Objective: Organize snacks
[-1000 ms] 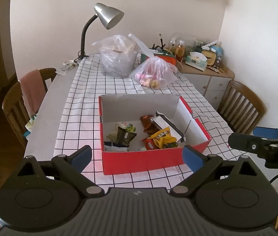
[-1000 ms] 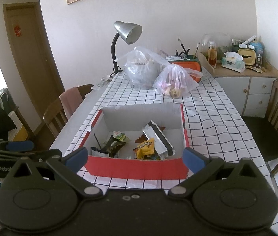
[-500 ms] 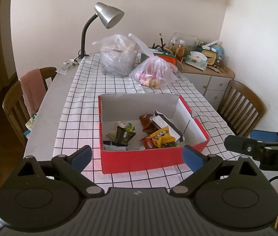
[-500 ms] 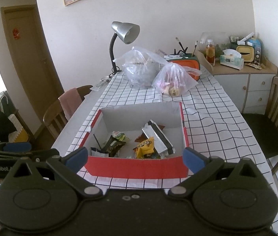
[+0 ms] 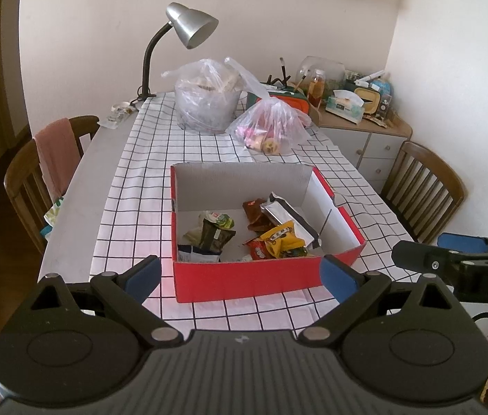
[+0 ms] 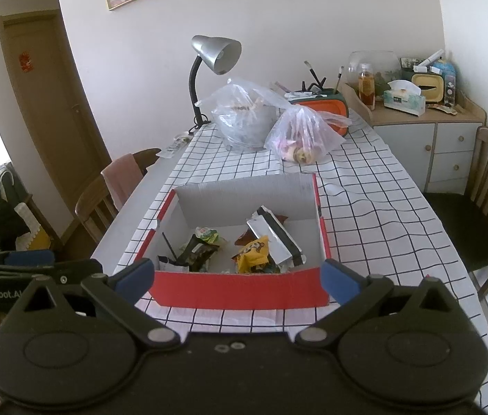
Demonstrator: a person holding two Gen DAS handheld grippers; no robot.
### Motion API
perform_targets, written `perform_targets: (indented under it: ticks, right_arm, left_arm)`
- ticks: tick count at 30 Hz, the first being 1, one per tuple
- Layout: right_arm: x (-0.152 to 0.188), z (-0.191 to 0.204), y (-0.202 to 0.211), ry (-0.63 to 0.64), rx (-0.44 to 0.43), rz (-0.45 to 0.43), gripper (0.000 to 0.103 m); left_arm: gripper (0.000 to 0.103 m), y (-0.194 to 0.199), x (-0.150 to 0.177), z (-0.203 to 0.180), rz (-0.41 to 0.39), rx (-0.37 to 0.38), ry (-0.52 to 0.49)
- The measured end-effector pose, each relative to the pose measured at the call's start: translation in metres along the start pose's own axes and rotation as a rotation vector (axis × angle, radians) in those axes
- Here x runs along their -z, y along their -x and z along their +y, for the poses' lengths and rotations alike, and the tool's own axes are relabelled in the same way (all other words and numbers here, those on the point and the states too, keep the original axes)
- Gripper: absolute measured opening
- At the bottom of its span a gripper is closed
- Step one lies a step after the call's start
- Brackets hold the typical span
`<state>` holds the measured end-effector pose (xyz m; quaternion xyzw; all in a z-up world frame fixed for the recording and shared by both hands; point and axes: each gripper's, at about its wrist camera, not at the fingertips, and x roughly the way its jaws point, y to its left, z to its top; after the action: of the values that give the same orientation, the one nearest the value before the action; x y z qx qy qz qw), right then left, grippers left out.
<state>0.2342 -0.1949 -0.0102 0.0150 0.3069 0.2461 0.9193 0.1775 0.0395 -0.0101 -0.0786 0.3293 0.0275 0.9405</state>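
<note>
Bench (image 5: 81, 186): long, covered by a white cloth with a black grid (image 5: 147, 159), with wooden chairs on both long sides.

Red box (image 5: 244, 280): open-topped cardboard with a white interior, standing on the cloth near the bench's near end, directly ahead of both grippers.

2 clear plastic bags at the far end: the larger bag (image 5: 206, 100) stands beside a silver desk lamp (image 5: 188, 27); the smaller bag (image 5: 271, 128) lies just in front of it, holding pink and yellow items.

Left gripper (image 5: 240, 273): jaws spread wide, nothing between them, held above the near bench edge short of the box. Right gripper (image 6: 237, 275): jaws equally wide apart, empty, also short of the box; it appears at the right edge of the left wrist view.

Snacks, all inside the box: a silver foil pack (image 5: 289, 214) tilted against the right side, a yellow packet (image 5: 282, 238) in front of it, a brown wrapper (image 5: 254, 211) behind, and a dark green packet (image 5: 216, 235) toward the left. They lie loosely heaped, several touching.
</note>
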Motion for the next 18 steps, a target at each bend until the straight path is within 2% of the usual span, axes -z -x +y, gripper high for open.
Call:
perform_targets:
  ticks: [18]
  right_arm:
    - [0.016,-0.001,0.008,-0.036,0.015,0.012,0.103]
  left_arm:
    - [0.099,0.008,0.007,-0.003,0.006,0.013,-0.012]
